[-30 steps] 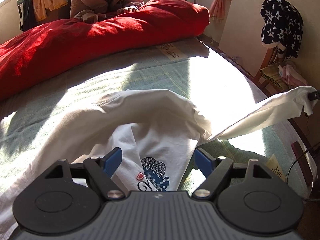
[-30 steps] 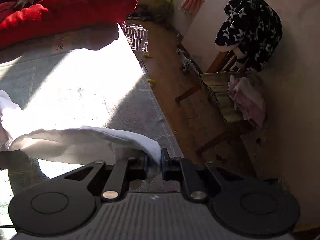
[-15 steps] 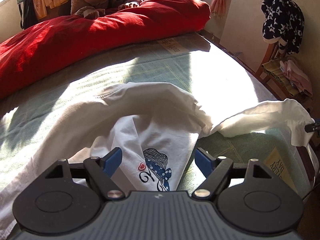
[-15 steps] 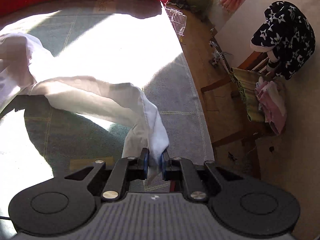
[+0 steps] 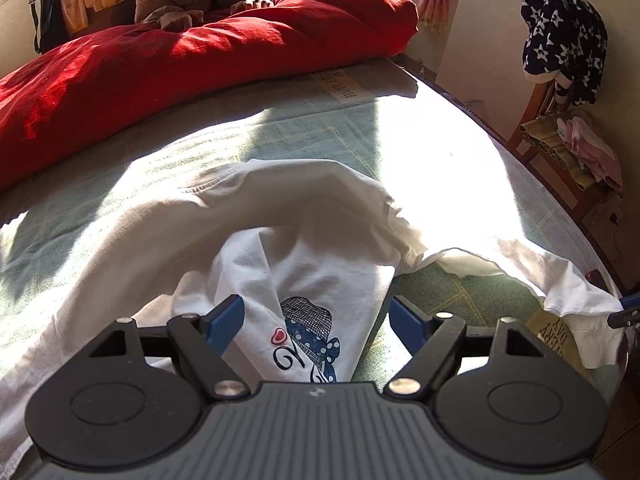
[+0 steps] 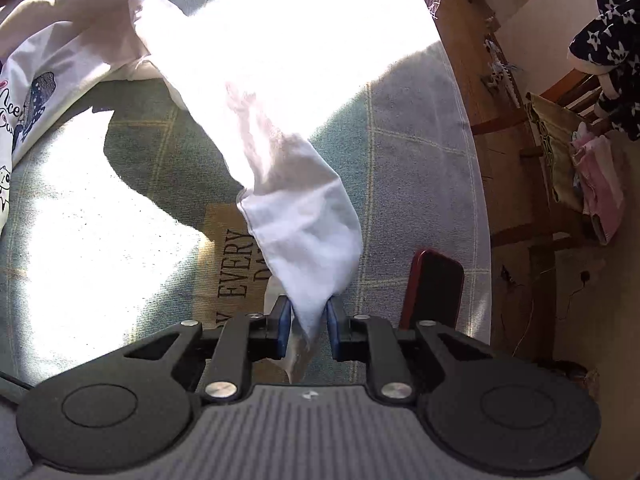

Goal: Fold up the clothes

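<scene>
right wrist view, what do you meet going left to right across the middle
printed shirt front → white sleeve hanging into the right hand-held gripper → red phone → edge of the bed cover → wooden chair → pink clothes

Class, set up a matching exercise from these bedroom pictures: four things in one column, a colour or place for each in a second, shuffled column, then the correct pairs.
Things:
1. duvet
2. shirt sleeve
3. phone
4. star-patterned garment

Descriptions:
A. hangs over the chair back
B. between the right gripper's pads
C. red, bunched at the bed's far end
D. lies near the bed edge

Pairs: 1-C, 2-B, 3-D, 4-A
</scene>
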`<state>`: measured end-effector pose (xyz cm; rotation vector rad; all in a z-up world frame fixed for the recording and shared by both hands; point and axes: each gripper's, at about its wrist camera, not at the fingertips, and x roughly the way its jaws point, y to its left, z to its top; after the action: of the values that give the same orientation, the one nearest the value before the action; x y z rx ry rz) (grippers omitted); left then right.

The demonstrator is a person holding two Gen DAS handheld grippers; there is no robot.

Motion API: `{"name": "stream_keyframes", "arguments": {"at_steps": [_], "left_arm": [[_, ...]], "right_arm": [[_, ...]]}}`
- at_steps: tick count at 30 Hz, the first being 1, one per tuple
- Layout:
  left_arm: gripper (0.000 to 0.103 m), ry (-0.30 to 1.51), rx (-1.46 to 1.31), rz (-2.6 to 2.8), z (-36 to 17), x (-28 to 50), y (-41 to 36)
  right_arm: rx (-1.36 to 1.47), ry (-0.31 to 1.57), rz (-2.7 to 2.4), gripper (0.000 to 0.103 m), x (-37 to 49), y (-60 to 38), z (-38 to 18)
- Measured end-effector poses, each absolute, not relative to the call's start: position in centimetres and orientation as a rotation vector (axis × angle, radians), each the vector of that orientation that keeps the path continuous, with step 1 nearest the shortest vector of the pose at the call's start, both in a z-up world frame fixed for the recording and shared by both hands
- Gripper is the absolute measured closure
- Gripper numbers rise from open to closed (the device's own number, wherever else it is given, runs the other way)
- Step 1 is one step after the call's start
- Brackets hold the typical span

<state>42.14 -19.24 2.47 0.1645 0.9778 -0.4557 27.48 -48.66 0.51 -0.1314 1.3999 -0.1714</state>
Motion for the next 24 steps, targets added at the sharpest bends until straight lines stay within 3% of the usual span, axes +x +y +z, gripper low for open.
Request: {"name": "stream_keyframes", "arguments": {"at_steps": [3,7,9,14,17,18,20,24], "left_arm": [[0.023,0.983,0.160,-0.446,2.3,42.3,-19.2],[0.023,0.976,0.160,-0.432,2.4,42.5,-18.7],[0.023,0.982,0.158,-0.417,2.2,42.8,-18.4],[0.023,0.993,0.137,-0.386,1.9,43.5,-17.8],[0.023,0.993,0.147,-0.372,1.7,43.9,-17.5],[0.023,0.995,0.148,-0.365,1.6,44.1,-17.5],[0.023,1.002,0.144,-0.351,1.3,44.5,-17.3],[0.023,1.011,0.123,-0.337,1.1,45.5,-17.2]], "right_arm": [[-0.154,1.293,-0.126,0.071,29.7,-47.0,1.6],[-0.295,1.184,-0.030,0.070,33.4,-44.3,1.5],[-0.357,1.137,0.034,0.061,35.1,-42.9,1.2],[-0.540,1.112,0.111,0.058,38.1,-39.2,-3.3],[-0.668,1.083,0.103,0.064,38.6,-37.8,-5.3],[-0.685,1.082,0.099,0.082,38.8,-37.7,-5.5],[-0.687,1.092,0.117,0.095,39.2,-37.6,-5.3],[-0.543,1.145,0.277,0.099,39.6,-38.1,-3.5]]}}
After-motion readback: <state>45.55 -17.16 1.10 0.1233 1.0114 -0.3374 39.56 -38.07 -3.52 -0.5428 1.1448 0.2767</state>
